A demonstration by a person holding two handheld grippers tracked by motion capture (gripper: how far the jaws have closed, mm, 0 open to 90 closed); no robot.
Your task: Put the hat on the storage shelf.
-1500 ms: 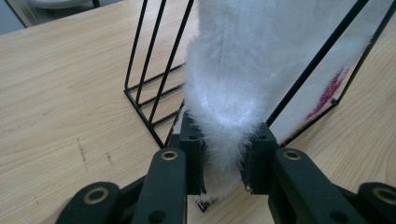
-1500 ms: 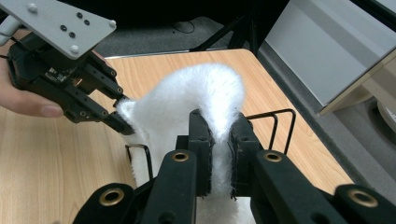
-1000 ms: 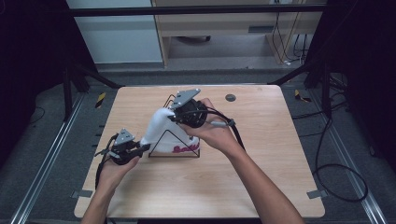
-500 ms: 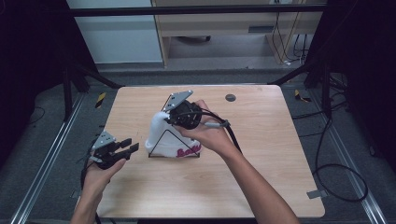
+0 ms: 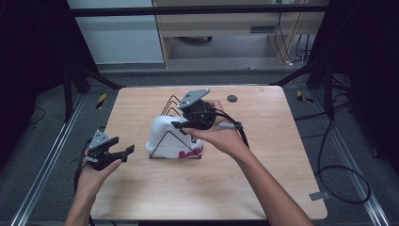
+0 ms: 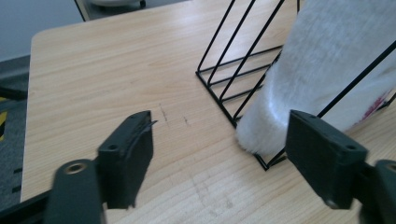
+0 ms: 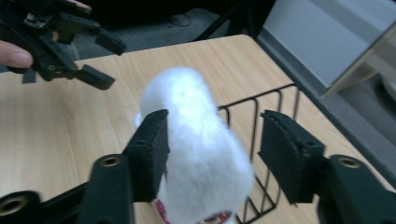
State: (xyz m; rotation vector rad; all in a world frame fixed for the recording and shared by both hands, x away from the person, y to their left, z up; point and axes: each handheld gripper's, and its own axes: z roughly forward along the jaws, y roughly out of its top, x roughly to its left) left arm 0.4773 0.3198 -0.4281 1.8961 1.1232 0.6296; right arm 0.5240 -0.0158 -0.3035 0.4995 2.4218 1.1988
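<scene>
A white fluffy sock [image 5: 165, 136] with pink lettering sits in a black wire rack [image 5: 170, 108] at the middle of the wooden table [image 5: 263, 174]. My right gripper [image 5: 179, 125] hovers just above the sock, open, its jaws apart with the sock's top [image 7: 196, 140] below and between them. At the table's left edge my left gripper [image 5: 127, 150] is open and holds nothing. In the left gripper view the sock's end [image 6: 317, 70] pokes out through the rack's wires [image 6: 243, 60] ahead of the left gripper [image 6: 219, 158]. The right gripper view shows the left gripper [image 7: 100, 60] farther off.
A small dark round disc [image 5: 232, 98] lies near the table's far edge. Black cables [image 5: 329, 155] trail off the table's right side to the floor. Metal frame rails [image 5: 44, 165] run along both sides of the table.
My left gripper has let go of the sock and drawn back to the table's left edge, open. The right gripper has shifted slightly over the sock, which now rests lower in the rack.
</scene>
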